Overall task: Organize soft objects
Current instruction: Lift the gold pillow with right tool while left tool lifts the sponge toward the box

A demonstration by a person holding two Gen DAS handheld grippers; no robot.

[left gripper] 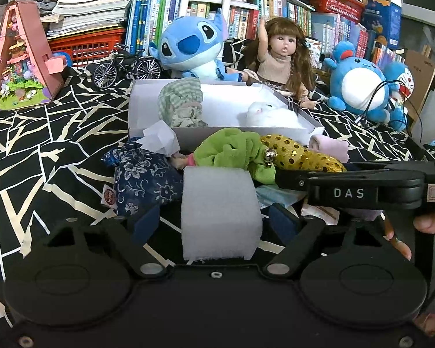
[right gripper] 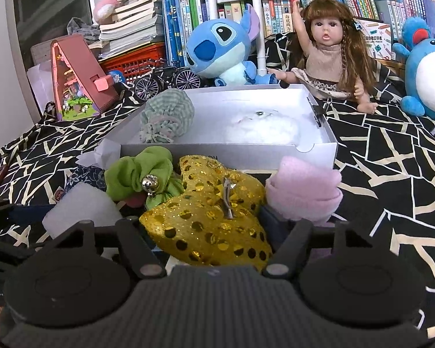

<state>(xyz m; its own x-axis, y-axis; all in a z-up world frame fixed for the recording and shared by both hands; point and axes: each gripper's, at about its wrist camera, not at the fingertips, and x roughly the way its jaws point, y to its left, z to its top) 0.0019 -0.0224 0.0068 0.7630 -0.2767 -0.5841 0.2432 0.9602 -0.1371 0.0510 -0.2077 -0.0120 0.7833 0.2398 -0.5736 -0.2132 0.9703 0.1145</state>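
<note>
A white foam block (left gripper: 220,214) stands between the fingers of my left gripper (left gripper: 214,221). The jaws are open, with a thin gap showing on each side of the block. My right gripper (right gripper: 204,223) is shut on a gold sequined cushion (right gripper: 211,214). In the left wrist view it reaches in from the right. Around it lie a green cloth flower (right gripper: 139,174) with a bell, a pink rolled sock (right gripper: 304,194) and a blue floral pouch (left gripper: 142,182). Just behind, a white box (right gripper: 226,156) holds a green checked pouch (right gripper: 166,113) and a white fluffy toy (right gripper: 264,127).
Behind the box sit a blue alien plush (right gripper: 223,46), a long-haired doll (right gripper: 327,52) and a round blue plush (right gripper: 429,72). A model bicycle (left gripper: 127,66) and a triangular toy house (left gripper: 23,58) stand at the left. Books fill the back. Black patterned cloth covers the table.
</note>
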